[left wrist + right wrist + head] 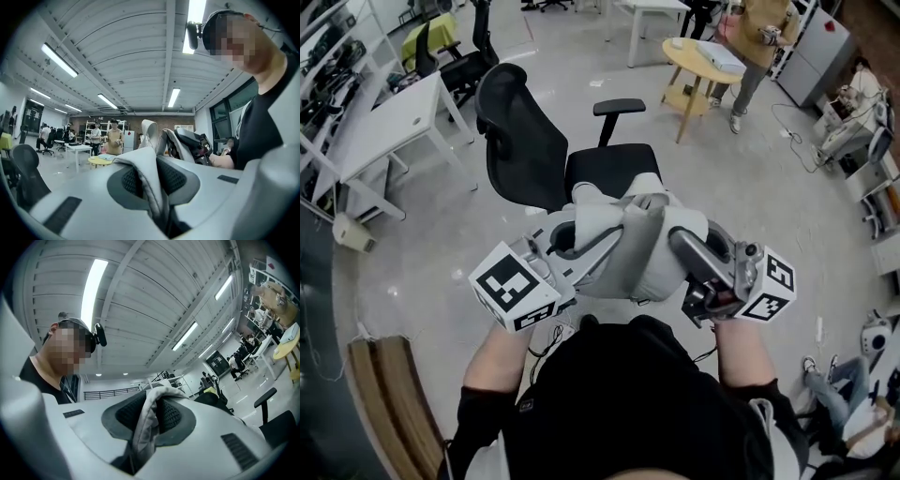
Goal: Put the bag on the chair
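A light grey fabric bag [637, 246] hangs in the air between my two grippers, just in front of the black office chair [546, 153] and above the near edge of its seat [614, 167]. My left gripper [581, 246] is shut on a fold of the bag's grey strap [146, 180]. My right gripper [675, 242] pinches another fold of the bag's fabric [146, 425]. In both gripper views the cloth sits squeezed between the black pads. The chair has a mesh back and one armrest [619, 107] showing.
A white desk [389, 127] stands at the left, a round yellow table [705, 64] at the back with a person [761, 37] beside it. A wooden bench [389, 398] lies at lower left. Equipment lines the right wall.
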`<action>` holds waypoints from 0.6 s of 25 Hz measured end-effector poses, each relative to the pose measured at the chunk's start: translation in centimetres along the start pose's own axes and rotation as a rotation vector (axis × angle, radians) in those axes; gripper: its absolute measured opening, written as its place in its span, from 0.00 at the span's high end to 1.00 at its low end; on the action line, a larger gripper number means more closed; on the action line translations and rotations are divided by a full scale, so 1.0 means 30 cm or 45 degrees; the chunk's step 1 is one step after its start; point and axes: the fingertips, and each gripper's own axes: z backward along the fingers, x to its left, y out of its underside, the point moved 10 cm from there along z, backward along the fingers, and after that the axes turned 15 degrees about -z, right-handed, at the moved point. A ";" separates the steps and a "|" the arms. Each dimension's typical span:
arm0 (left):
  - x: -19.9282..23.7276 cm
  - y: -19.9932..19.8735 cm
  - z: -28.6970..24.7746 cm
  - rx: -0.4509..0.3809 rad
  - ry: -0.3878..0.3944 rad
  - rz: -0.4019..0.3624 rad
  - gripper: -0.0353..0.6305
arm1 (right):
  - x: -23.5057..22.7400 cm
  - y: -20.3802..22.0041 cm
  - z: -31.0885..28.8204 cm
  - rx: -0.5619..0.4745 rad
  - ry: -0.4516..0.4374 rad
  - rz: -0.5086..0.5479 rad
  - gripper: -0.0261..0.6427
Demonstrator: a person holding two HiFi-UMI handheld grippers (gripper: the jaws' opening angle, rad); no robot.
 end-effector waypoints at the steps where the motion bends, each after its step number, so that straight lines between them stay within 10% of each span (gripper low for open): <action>1: 0.017 -0.004 0.007 0.008 -0.010 -0.015 0.85 | -0.009 -0.003 -0.016 -0.006 -0.003 -0.011 0.85; 15: 0.422 0.108 0.061 0.060 -0.240 0.086 0.85 | -0.309 -0.119 -0.419 0.189 0.013 0.052 0.85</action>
